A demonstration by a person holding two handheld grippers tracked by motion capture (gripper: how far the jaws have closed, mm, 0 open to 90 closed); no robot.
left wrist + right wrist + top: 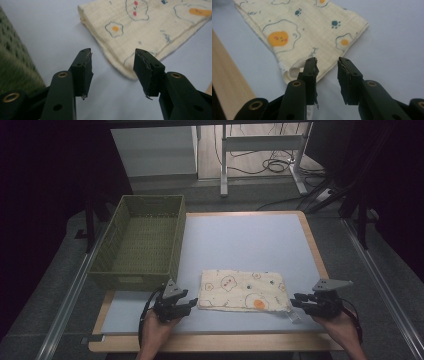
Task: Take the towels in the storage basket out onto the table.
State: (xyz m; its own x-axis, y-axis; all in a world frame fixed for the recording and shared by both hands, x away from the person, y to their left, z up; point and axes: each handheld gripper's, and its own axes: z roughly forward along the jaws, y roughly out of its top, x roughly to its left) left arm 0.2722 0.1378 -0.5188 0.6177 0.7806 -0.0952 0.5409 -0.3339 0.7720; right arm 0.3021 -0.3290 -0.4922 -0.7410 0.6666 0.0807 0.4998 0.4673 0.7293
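Folded cloth (243, 290), hand-held grippers apart, open

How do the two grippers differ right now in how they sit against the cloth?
The left gripper has wider-spread jaws than the right gripper. The left gripper sits just off the folded cloth, pointing at its near left corner; the right gripper sits at the near right corner, one jaw over a white loop there. Both are open, gripping nothing, with the green basket beside the left.

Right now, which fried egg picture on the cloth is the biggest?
The egg with the orange yolk near the cloth's front edge, toward the right claw. Its yolk is much bigger than the other eggs' small ones.
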